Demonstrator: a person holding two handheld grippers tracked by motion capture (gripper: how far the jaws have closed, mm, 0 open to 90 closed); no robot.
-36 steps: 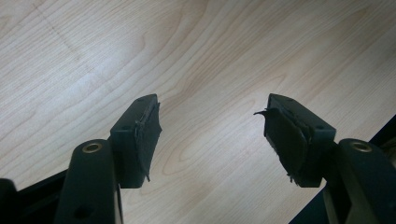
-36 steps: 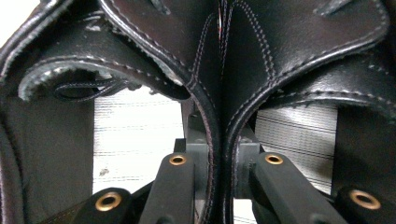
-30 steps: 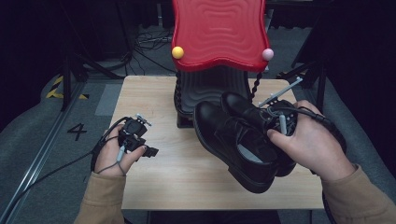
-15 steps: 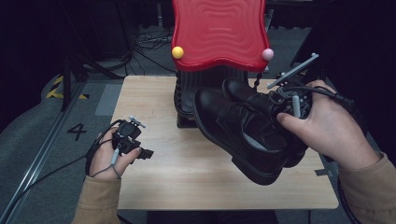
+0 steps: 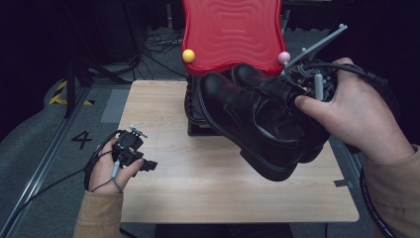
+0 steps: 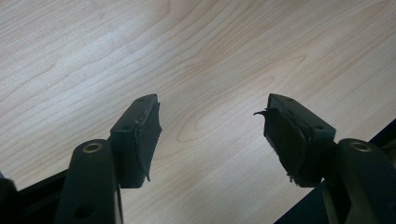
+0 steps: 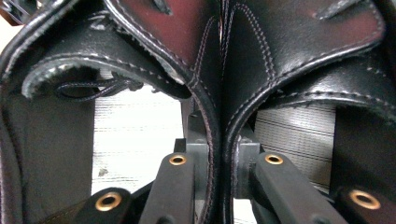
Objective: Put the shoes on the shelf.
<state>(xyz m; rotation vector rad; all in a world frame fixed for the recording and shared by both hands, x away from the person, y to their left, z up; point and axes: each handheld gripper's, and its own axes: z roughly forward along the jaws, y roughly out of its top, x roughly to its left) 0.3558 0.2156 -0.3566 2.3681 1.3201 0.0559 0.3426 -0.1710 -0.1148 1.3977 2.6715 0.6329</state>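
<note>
The right gripper clamps the inner walls of two glossy black leather lace-up shoes, stitched, held above the pale wooden table toward three o'clock. The left gripper, at eight o'clock, gapes empty.

we see a pale wooden table – behind it a wavy red board with yellow and pink balls.

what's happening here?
A person's right gripper is shut on a pair of black shoes, pinching their inner collars together and holding them in the air above the wooden table, in front of a red stand. The left gripper is open and empty, low over the table.
</note>
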